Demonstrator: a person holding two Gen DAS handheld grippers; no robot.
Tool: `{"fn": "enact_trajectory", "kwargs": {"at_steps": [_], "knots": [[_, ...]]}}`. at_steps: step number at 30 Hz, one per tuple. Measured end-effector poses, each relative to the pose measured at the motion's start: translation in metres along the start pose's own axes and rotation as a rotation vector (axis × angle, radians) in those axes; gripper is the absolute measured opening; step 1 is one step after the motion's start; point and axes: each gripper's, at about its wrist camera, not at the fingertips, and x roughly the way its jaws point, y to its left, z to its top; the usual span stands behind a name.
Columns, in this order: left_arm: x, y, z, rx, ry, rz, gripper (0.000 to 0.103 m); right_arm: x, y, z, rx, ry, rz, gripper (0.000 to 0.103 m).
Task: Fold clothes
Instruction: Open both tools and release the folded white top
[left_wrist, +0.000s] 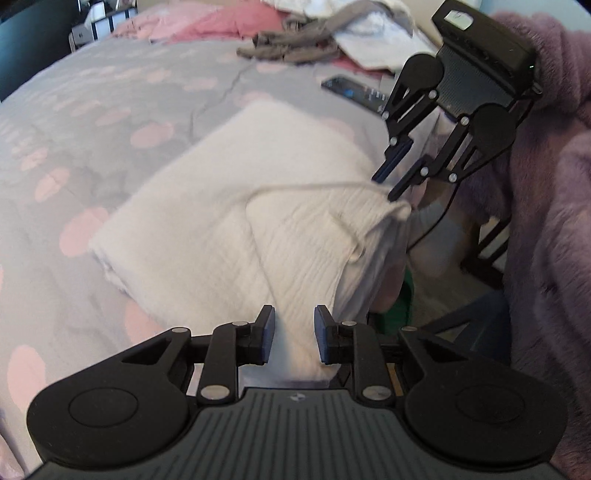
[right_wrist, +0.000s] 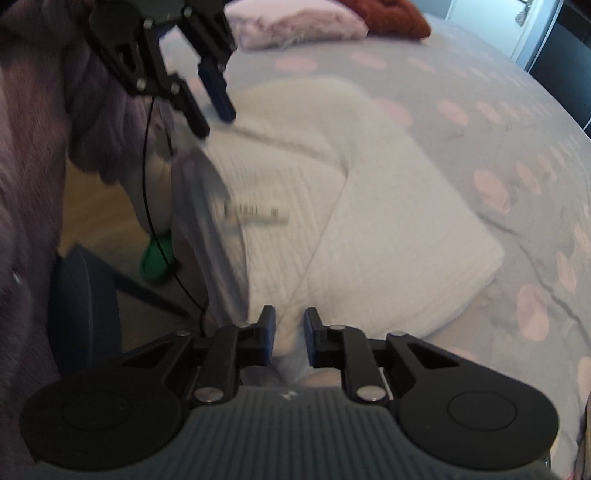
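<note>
The white garment (left_wrist: 236, 206) lies closest, its near edge running between the fingers of the left gripper (left_wrist: 294, 341) and, in the other view, of the right gripper (right_wrist: 289, 341). It is a ribbed white piece, folded into a thick, roughly rectangular bundle, resting on the bed (left_wrist: 92, 122) near its edge, with one part drooping over the side. Both grippers have their jaws parted with a clear gap; cloth shows in each gap, but the pads do not visibly press it. A small printed label (right_wrist: 255, 214) shows only in the right wrist view, as do a pink fluffy item (right_wrist: 295, 22) and a rust-red one (right_wrist: 399, 16) at the far end. Only the left wrist view shows a dark phone (left_wrist: 354, 92) and a grey-and-white clothes heap (left_wrist: 325, 37). Both grippers tilt steeply down over the bed's edge, beside a person's purple fleecy sleeve (left_wrist: 554, 184).
</note>
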Motion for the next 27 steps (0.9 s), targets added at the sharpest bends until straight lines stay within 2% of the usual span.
{"fn": "enact_trajectory", "kwargs": {"at_steps": [5, 8, 11, 14, 16, 17, 21, 24, 27], "knots": [[0.018, 0.005, -0.006, -0.006, 0.005, -0.019, 0.020, 0.013, -0.002, -0.003, -0.012, 0.032, 0.001, 0.020], [0.015, 0.009, -0.004, -0.038, 0.005, -0.039, 0.020, 0.011, -0.004, -0.004, 0.004, 0.032, 0.006, 0.020], [0.007, 0.005, -0.002, -0.025, -0.001, -0.053, 0.020, 0.006, -0.002, -0.004, 0.006, 0.032, 0.001, 0.021], [-0.003, -0.001, 0.000, -0.018, -0.036, -0.088, 0.021, -0.004, -0.006, -0.005, 0.039, 0.009, 0.010, 0.023], [-0.013, -0.004, 0.002, -0.017, -0.072, -0.096, 0.024, -0.014, -0.011, -0.005, 0.064, -0.020, 0.007, 0.031], [-0.018, -0.003, 0.004, -0.026, -0.097, -0.097, 0.024, -0.019, -0.013, -0.004, 0.077, -0.040, 0.003, 0.031], [-0.039, 0.010, 0.016, -0.130, -0.227, -0.080, 0.029, -0.037, -0.024, 0.006, 0.160, -0.137, -0.020, 0.031], [-0.047, 0.028, 0.022, -0.248, -0.303, 0.001, 0.035, -0.039, -0.035, 0.015, 0.251, -0.188, -0.064, 0.031], [-0.048, 0.050, 0.024, -0.386, -0.343, 0.086, 0.036, -0.037, -0.046, 0.021, 0.350, -0.203, -0.128, 0.030]]}}
